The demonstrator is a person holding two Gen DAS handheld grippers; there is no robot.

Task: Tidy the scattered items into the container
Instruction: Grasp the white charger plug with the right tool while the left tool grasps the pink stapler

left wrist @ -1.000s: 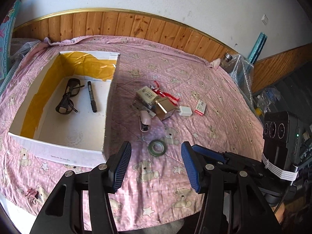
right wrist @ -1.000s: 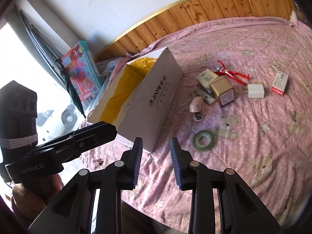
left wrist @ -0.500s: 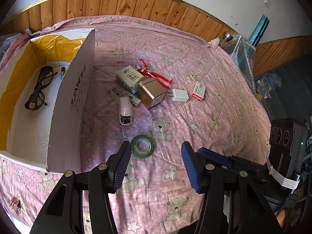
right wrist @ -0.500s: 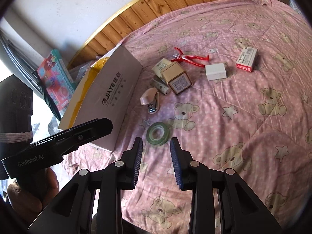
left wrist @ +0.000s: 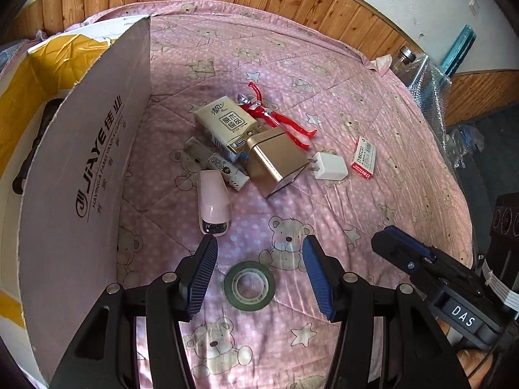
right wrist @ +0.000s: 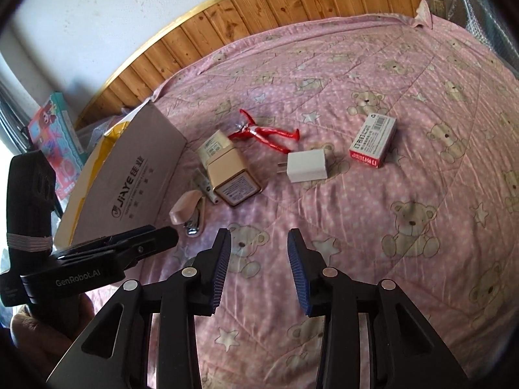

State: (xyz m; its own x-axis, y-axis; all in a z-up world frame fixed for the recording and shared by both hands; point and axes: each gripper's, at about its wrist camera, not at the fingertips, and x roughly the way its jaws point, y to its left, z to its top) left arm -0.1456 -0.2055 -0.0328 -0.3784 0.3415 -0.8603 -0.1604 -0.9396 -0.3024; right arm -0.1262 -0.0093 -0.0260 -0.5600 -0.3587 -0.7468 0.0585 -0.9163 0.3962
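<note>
A green tape roll (left wrist: 249, 285) lies flat on the pink bedspread, just between and below the fingers of my open left gripper (left wrist: 259, 259); whether they touch it I cannot tell. Beyond it lie a pink stapler (left wrist: 214, 204), a gold box (left wrist: 277, 165), a tissue pack (left wrist: 227, 126), a small tube (left wrist: 215, 163), a red toy figure (left wrist: 275, 116), a white charger (left wrist: 331, 166) and a red-and-white packet (left wrist: 365, 159). The cardboard box (left wrist: 84, 168) stands at the left, its near wall hiding most of the inside. My right gripper (right wrist: 259, 253) hovers open and holds nothing, short of the charger (right wrist: 306, 166).
The right gripper (left wrist: 421, 265) sits close at the right of the left one. A wooden headboard (right wrist: 259, 16) runs along the far edge of the bed. Bubble wrap and a jar (left wrist: 408, 56) lie at the far right corner. Bare bedspread (right wrist: 421, 227) spreads to the right.
Both grippers have moved forward and lower toward the scattered items. The tape roll now sits between the left fingers. The inside of the box has mostly slid out of view.
</note>
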